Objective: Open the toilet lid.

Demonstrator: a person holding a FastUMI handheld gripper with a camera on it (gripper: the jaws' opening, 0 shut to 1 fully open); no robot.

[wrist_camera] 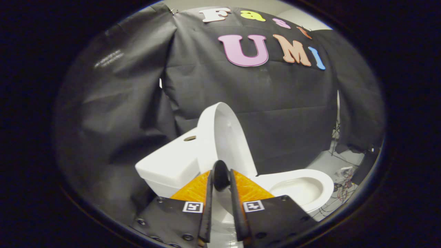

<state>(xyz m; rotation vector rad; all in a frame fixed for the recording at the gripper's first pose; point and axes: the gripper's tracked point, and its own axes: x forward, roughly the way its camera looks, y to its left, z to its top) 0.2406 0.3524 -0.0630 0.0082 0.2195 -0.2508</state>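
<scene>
The white toilet lid point(225, 137) stands raised, nearly upright, leaning back toward the white tank point(170, 163). The open bowl and seat point(303, 187) lie to the right of the fingers. My gripper point(220, 177) is just in front of the lid's lower part. Its fingers are drawn close together, with a dark round knob point(220, 174) pinched between their tips. The knob seems to sit against the lid, but how it is fixed there is hidden.
A round flush button point(190, 138) sits on top of the tank. Black cloth walls close in behind and to the left. On the pale floor point(330, 165) right of the bowl lie cables point(344, 191) and a thin stand.
</scene>
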